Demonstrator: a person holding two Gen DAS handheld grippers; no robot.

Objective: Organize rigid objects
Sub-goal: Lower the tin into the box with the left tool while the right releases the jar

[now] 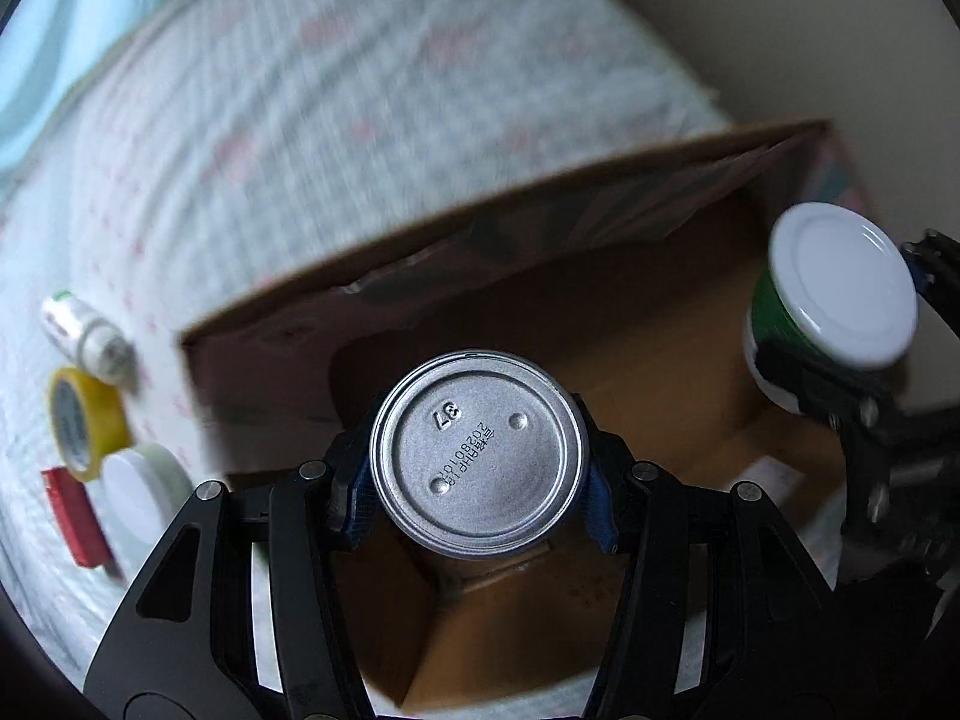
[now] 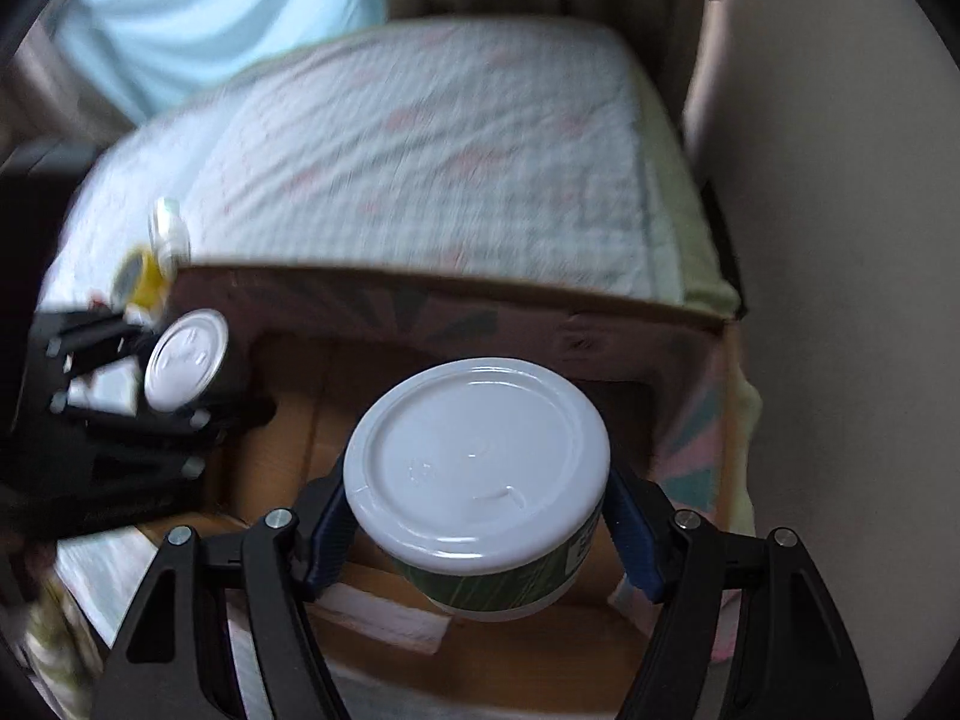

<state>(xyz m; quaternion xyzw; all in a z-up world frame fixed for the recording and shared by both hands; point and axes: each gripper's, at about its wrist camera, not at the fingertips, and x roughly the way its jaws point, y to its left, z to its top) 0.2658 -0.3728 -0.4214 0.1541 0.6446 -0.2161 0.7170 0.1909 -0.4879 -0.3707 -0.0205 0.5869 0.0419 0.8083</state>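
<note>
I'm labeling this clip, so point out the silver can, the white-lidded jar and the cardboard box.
silver can [image 1: 478,453], left wrist view, on its stamped end.
white-lidded jar [image 2: 478,461], right wrist view, on the lid's middle.
cardboard box [image 2: 456,294], right wrist view, on its far wall.

bed [image 1: 252,138] | on it: cardboard box [image 1: 420,252], small bottle [image 1: 84,336], yellow tape roll [image 1: 84,426], red block [image 1: 75,516], white lid [image 1: 144,486]

The only writing I can read is stamped into the silver end of the can [image 1: 479,455] I hold in my left gripper [image 1: 480,480]: the number "37" at about 11 o'clock on the disc, and beside it, toward 3 o'clock, a line of date code starting "2028", its other characters too small to tell. The green jar's label [image 2: 582,546] is blurred.
</note>
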